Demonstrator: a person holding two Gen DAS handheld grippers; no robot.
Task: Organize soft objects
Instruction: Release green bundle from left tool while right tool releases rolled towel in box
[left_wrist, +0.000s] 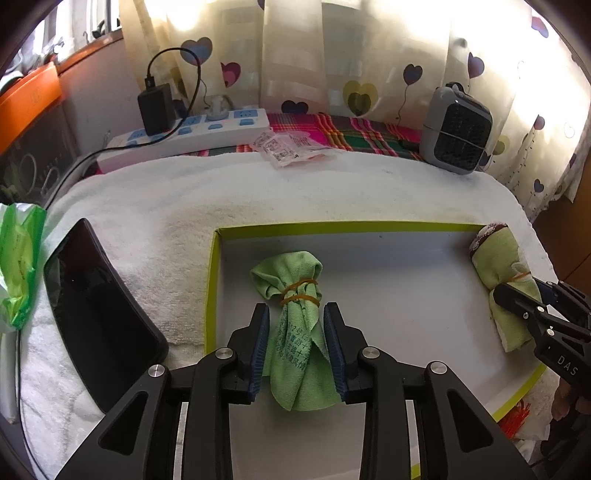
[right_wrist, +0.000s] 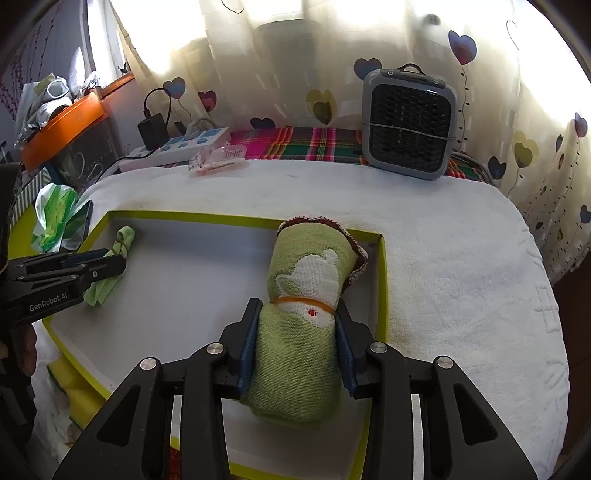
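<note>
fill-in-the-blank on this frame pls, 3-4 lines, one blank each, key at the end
1. Both rolled cloths lie inside a shallow box whose rim is coloured ____.
2. The small green cloth between the left gripper's fingers is tied with ____ rubber bands.
3. The right gripper is closed on the bigger cloth roll, which bears a white ____ shape.
4. The grey fan stands at the back, on the ____ cloth.

Missing words: yellow-green; two; teapot; plaid

Two banded green cloth rolls, thin and thick, lie in tray.
</note>
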